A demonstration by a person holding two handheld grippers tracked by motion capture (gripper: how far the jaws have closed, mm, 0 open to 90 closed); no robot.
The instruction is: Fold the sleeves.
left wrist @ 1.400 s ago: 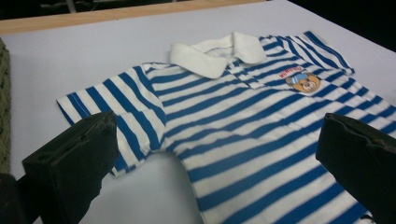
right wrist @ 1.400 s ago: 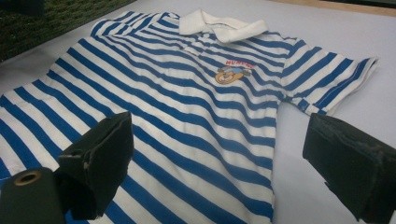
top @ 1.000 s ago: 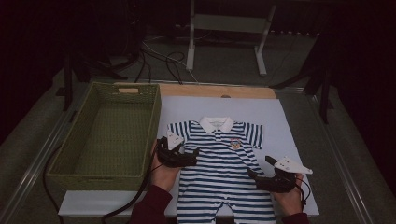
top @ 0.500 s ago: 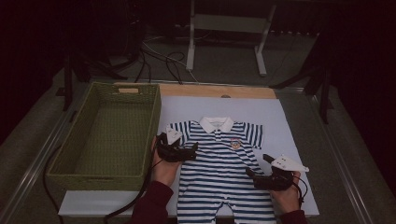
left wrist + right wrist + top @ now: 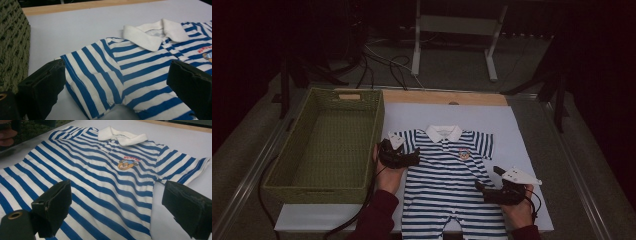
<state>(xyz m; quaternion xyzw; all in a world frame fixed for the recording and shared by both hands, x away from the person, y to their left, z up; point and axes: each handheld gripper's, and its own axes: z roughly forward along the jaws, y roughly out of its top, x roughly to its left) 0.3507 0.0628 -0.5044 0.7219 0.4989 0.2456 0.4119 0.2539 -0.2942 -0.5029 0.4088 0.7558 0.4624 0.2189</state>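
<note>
Two grippers down on one garment: a blue-and-white striped romper [image 5: 452, 185], soft knit cotton by the look, lying flat and face up on the pale sheet [image 5: 517, 130] that covers the table. White polo collar [image 5: 444, 133] at the far end, small bear patch [image 5: 463, 154] with red lettering on the chest, short sleeves spread to both sides.

Left gripper [image 5: 414, 158]: black blocky jaws spread wide, nothing clamped. In the left gripper view they straddle the romper's sleeve [image 5: 92, 82], one jaw at the hem edge, the other over the chest stripes. Sleeve fabric shows a shallow fold near the underarm seam. Can't tell if the pads touch cloth.

Right gripper [image 5: 482, 189]: jaws also wide apart, empty. In the right gripper view one jaw sits over the striped body, the other over bare sheet just past the romper's side seam, below the other sleeve [image 5: 180, 167]. Grey three-cornered plate on top in the high view.

Woven green basket [image 5: 327, 145], rectangular, coarse braided weave, sits just left of the sheet, beside the left gripper. Bare wooden strip [image 5: 442, 97] along the table's far edge. Dark red cuffs on both forearms.
</note>
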